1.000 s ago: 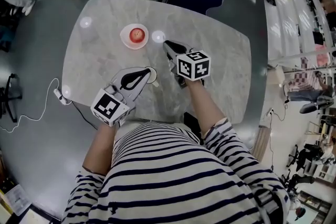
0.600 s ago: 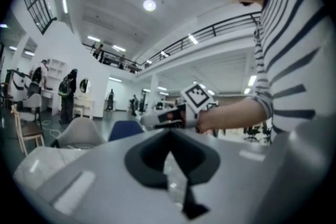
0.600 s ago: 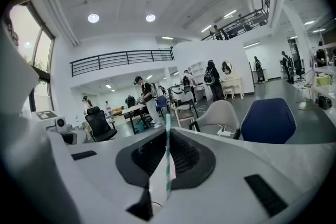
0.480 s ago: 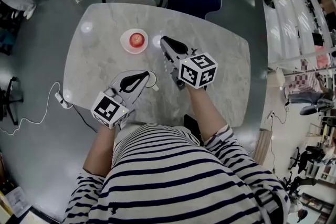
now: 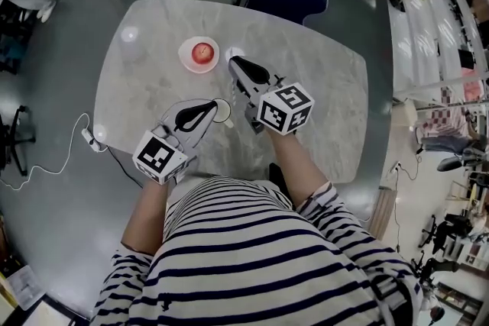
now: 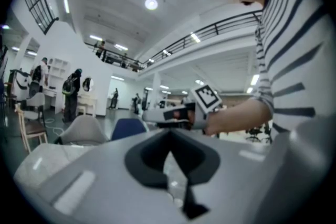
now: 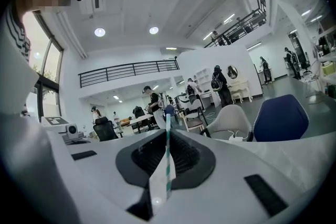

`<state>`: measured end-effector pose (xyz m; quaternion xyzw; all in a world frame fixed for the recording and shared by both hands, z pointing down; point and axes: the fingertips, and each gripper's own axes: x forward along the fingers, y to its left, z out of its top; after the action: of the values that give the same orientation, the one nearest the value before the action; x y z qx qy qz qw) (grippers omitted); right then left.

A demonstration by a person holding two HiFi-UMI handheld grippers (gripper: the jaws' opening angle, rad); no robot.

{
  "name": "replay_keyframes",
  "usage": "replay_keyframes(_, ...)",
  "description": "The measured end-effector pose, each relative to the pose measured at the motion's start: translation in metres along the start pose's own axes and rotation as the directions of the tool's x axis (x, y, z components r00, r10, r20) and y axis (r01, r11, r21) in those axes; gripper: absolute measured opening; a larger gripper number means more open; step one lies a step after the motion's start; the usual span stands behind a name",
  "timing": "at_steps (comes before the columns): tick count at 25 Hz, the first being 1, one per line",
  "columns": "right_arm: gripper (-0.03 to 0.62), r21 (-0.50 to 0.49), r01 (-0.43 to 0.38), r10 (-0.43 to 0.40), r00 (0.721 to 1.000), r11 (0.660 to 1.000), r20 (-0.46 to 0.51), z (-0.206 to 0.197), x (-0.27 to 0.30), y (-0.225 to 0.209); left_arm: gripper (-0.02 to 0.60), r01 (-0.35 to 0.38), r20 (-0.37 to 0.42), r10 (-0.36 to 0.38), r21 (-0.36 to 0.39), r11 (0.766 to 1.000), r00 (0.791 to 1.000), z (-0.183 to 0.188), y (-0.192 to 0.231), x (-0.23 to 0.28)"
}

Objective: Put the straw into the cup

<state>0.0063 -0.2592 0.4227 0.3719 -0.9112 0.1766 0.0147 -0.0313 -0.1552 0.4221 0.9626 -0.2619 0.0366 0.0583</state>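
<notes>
Right claw (image 7: 167, 134) on slim green-striped straw (image 7: 167, 157), left claw (image 6: 169, 136) on clear cup (image 6: 174, 170)

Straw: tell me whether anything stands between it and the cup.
Nothing visible does. The right gripper holds the straw near the clear cup, which the left gripper grips. Only bare table shows between them. The plate lies off to the left, out of the path.

Just right of the white plate with a red apple (image 5: 199, 54), the right gripper (image 5: 232, 62) with its green-striped straw (image 7: 167, 149) blocks passage. Nearer than the plate, the left gripper (image 5: 218, 106) with a clear cup (image 6: 172, 173) does. Left of the plate, the grey marble table (image 5: 137, 88) lies open.
</notes>
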Motion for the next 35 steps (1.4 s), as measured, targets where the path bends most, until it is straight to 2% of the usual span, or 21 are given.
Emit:
replay_keyframes(11, 0.025, -0.017, -0.029, 0.03, 0.998, 0.999, 0.056, -0.033, 0.004, 0.011, 0.006, -0.012, -0.013, 0.012, -0.017, 1.0, 1.0, -0.009, 0.0, -0.007)
replay_keyframes(21, 0.025, -0.028, -0.017, 0.017, 1.0, 0.999, 0.014, -0.067, 0.007, 0.012, 0.006, -0.015, -0.026, 0.014, -0.027, 1.0, 1.0, -0.017, 0.001, -0.014)
replay_keyframes(35, 0.025, -0.028, 0.005, -0.006, 0.999, 1.0, -0.054, -0.091, 0.005, 0.007, 0.006, -0.023, -0.036, 0.022, -0.033, 0.999, 0.999, -0.019, 0.005, -0.015)
